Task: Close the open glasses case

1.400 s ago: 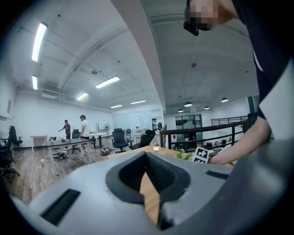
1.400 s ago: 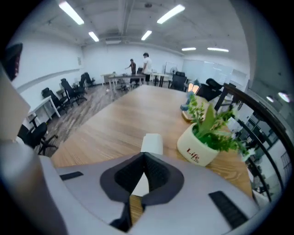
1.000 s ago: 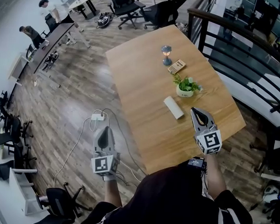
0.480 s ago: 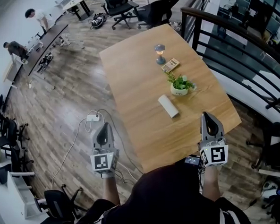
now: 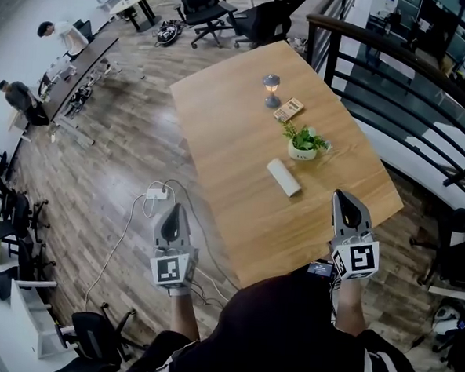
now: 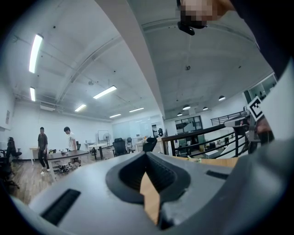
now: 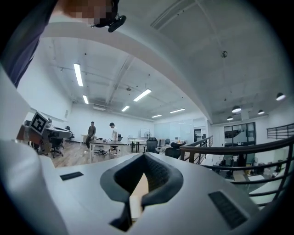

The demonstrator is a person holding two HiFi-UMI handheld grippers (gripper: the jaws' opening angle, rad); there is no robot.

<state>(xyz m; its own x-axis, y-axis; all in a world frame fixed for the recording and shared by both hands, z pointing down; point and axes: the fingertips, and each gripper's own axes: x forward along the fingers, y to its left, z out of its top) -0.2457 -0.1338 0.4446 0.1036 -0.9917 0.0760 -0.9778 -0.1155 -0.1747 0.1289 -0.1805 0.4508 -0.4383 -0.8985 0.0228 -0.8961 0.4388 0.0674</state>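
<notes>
Probably the glasses case (image 5: pixel 284 177) is a light, stiff shell with a smooth skin, so it should skid on the wooden table (image 5: pixel 236 126) if pushed from one side only. It looks sturdy rather than fragile, though a hinge would not like being twisted. It lies as a white oblong near the middle of the table, just beside the potted plant (image 5: pixel 304 145) on the person's side. From the head view it is too small to tell how far its lid stands up. The sensible hold, I judge, is one set of tips steadying the base at a short end while the other presses down on the middle of the lid. The left gripper (image 5: pixel 174 210) hangs off the table's left edge, over the floor, well apart from the case. Its jaws are pressed together with nothing between them. The right gripper (image 5: pixel 341 198) is over the table's near right corner, nearer the case but not touching it. Its jaws likewise meet at the tips and pinch nothing.
</notes>
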